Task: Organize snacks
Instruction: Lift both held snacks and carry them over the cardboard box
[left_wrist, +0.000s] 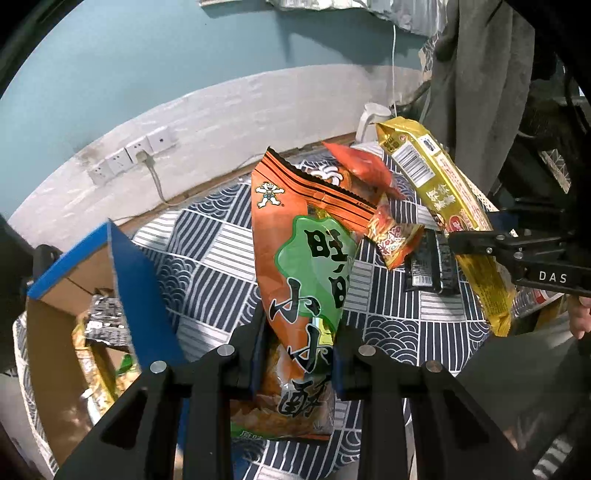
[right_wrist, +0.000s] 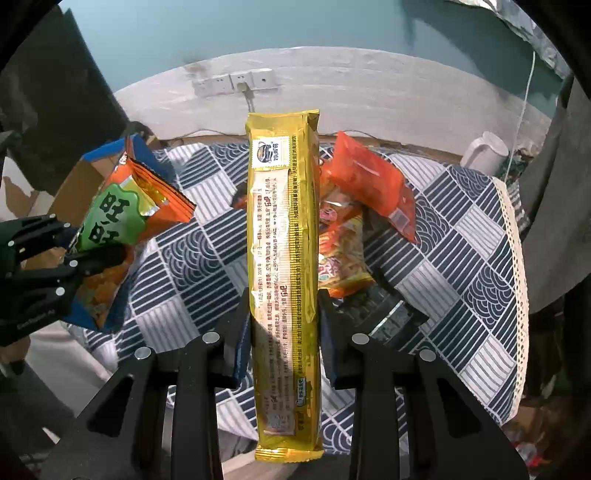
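Orange snack bag (left_wrist: 295, 280) pinched between left jaws, gold packet (right_wrist: 283, 280) between right jaws

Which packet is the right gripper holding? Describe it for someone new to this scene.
Above the patterned tablecloth, the right gripper is shut on a long gold packet. Unlike the orange snack bags behind it, it is narrow, metallic yellow and covered in small print.

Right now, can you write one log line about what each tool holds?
left tool: shut on orange-and-green crinkly snack bag | right tool: shut on long gold foil packet | blue cardboard box: open
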